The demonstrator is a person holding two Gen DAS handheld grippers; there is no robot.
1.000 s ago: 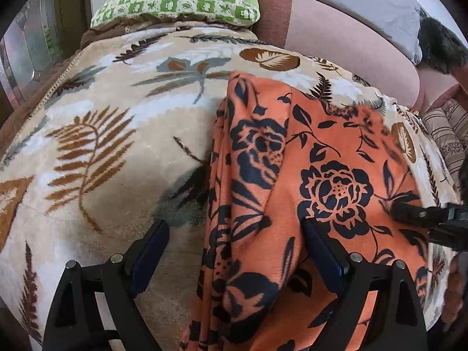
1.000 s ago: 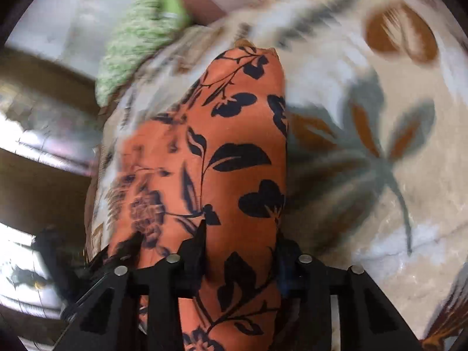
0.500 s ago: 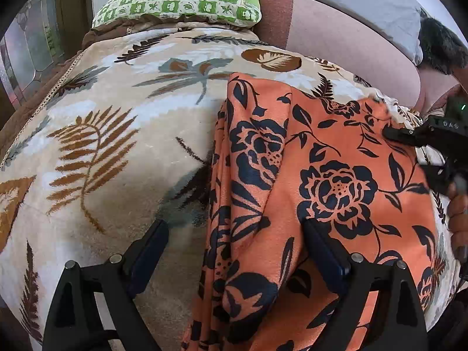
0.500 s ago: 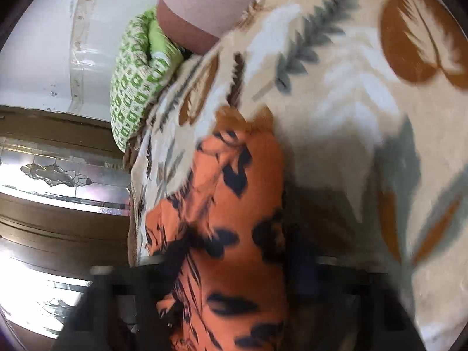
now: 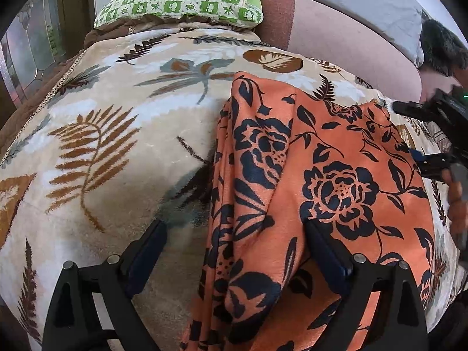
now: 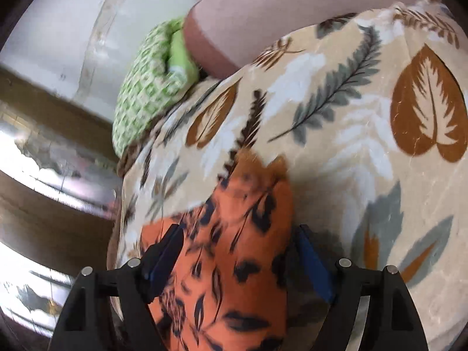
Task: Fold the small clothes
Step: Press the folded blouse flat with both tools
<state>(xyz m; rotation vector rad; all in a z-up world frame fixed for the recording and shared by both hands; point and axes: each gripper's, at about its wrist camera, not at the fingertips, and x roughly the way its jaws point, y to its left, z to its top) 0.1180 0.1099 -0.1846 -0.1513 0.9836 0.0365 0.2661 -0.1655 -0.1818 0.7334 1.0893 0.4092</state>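
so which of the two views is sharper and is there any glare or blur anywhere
Left wrist view: crisp, the orange floral garment and leaf-print blanket sharply detailed, edges bent by the fisheye. Right wrist view: motion-blurred, the garment's print smeared, with blown-out glare on the shiny panels at its left edge.

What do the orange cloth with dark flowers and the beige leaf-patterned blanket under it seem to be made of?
The orange cloth with dark navy flower print looks like thin, smooth woven fabric, perhaps a rayon or a satin-like polyester: it drapes in soft, narrow folds and has a faint sheen. The beige blanket with brown and grey leaf pattern looks like plush fleece: its surface is fuzzy, matte and thick.
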